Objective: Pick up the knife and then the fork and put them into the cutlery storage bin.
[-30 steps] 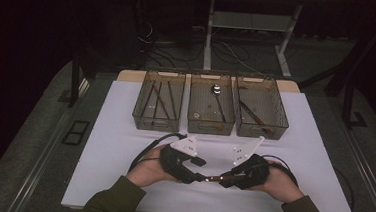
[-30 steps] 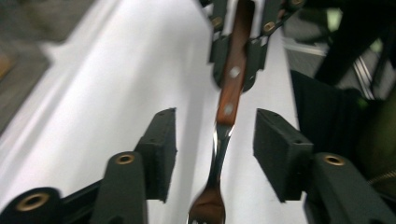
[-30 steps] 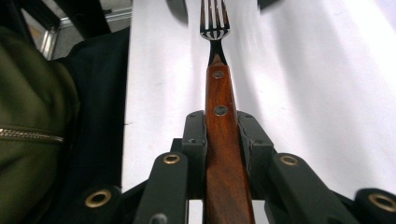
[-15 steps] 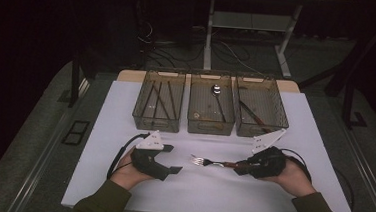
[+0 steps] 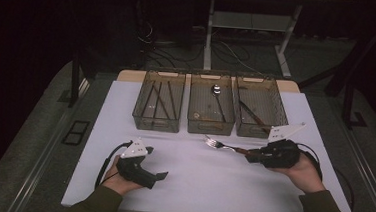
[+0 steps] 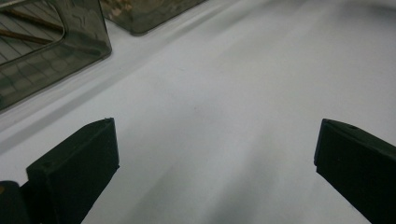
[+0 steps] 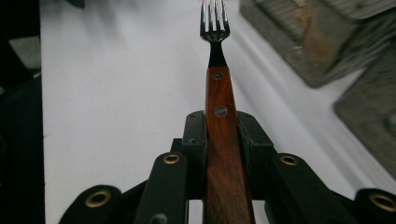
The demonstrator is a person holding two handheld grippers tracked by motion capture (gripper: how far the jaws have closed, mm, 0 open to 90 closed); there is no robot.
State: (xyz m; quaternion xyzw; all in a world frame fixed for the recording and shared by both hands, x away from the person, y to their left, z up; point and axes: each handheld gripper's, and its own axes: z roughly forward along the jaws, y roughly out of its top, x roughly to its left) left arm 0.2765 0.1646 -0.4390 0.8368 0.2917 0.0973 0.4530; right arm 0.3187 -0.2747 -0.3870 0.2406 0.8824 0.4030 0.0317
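A fork [image 5: 222, 145] with a brown wooden handle sticks out leftward from my right gripper [image 5: 250, 157], just above the white tabletop in front of the bins. In the right gripper view the jaws are shut on the fork's [image 7: 219, 88] handle, tines pointing away. My left gripper [image 5: 163, 175] rests low near the table's front left. Its jaws have just been opening, and in the left gripper view they stand wide apart [image 6: 215, 154] with only bare white table between them.
Three clear bins stand in a row at the back: the left bin [image 5: 156, 125] holds dark sticks, the middle bin [image 5: 209, 129] a spoon [image 5: 216, 91], the right bin [image 5: 254, 132] a brown-handled utensil [image 5: 251, 114]. The white tabletop [image 5: 210, 193] ends near my forearms.
The two grippers were together at the table's middle. The left one has let go, moved left and down and opened. The right one has carried the fork right, toward the bins.
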